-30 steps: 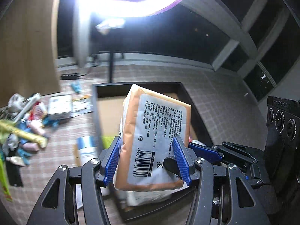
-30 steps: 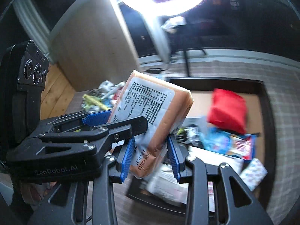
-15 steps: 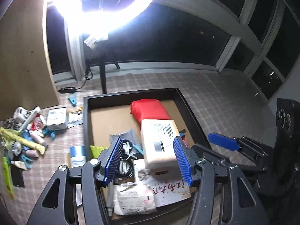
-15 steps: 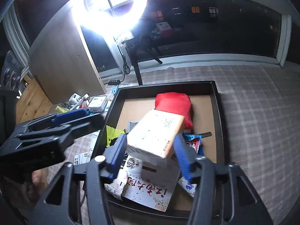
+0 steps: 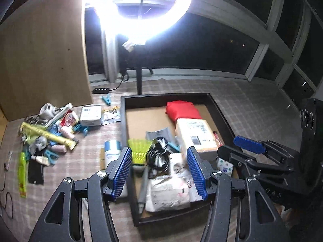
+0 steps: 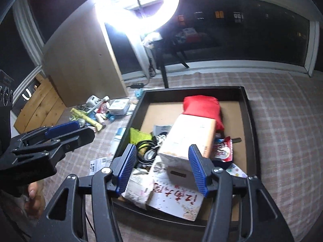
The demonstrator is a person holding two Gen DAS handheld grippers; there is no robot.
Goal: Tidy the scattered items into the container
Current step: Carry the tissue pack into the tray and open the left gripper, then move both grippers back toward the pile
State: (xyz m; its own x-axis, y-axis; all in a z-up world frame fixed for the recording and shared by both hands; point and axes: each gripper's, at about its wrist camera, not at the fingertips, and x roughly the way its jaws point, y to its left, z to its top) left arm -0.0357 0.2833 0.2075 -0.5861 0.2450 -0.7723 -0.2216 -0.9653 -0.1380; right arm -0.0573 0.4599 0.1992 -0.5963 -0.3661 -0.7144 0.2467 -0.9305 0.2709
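orange pack [image 5: 194,135], barcode label up, lies in tray [image 5: 165,97]; left gripper [image 5: 159,170] and right gripper [image 6: 161,168] fingers apart, empty.

Orange tissue pack [image 6: 189,139] in the black tray [image 6: 253,133] (against a red pouch [image 6: 201,105]), right gripper [image 6: 161,168] fingers [image 6: 196,169] spread above.

A: Container [image 5: 222,113]?
B: Black walls, brown floor. Red bag [image 5: 182,111], tan-and-white packet [image 5: 194,133], yellow-green mesh [image 5: 139,147] inside.
A: Cloth [image 6: 286,121]?
B: Pale checked pattern. Gripper pads [image 5: 122,169] blue, ribbed.
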